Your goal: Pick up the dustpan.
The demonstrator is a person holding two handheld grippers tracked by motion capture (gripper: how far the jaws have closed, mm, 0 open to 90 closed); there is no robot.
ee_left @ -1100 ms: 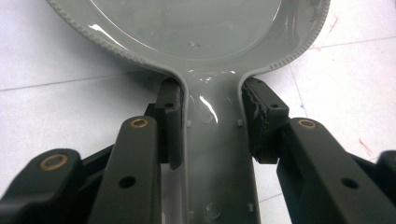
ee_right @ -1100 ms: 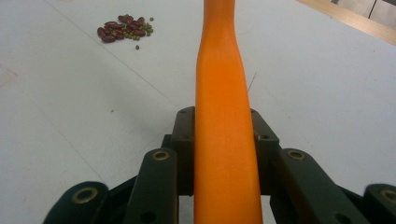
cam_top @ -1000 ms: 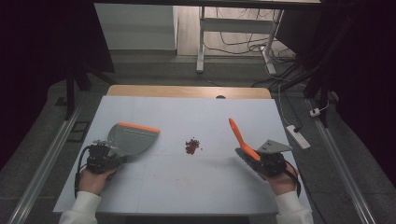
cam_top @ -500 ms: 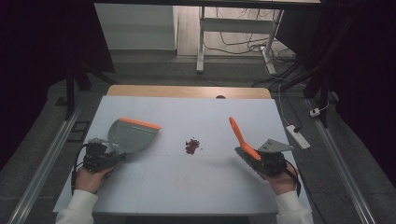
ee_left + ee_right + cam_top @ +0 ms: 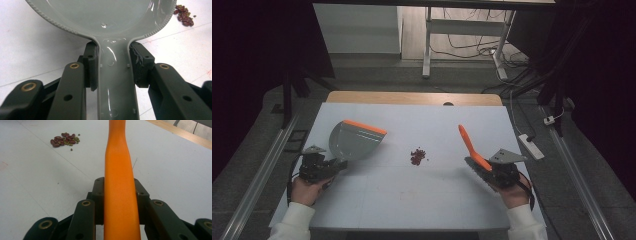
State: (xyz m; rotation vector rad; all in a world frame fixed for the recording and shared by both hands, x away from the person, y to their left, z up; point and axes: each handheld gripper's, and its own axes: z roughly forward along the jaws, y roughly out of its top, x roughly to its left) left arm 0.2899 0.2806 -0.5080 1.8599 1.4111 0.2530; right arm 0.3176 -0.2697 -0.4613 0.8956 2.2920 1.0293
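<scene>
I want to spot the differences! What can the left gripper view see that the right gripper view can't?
The left gripper view has the grey dustpan, its handle squeezed between black jaws. The right gripper view has the orange handle between its jaws, and a wooden strip at the table's far edge. Both see the pile of beans on the white table.

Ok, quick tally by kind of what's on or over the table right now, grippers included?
Grippers: 2, left gripper and right gripper
Grey dustpan: 1
Orange brush handle: 1
Pile of beans: 1
Total: 5
</scene>
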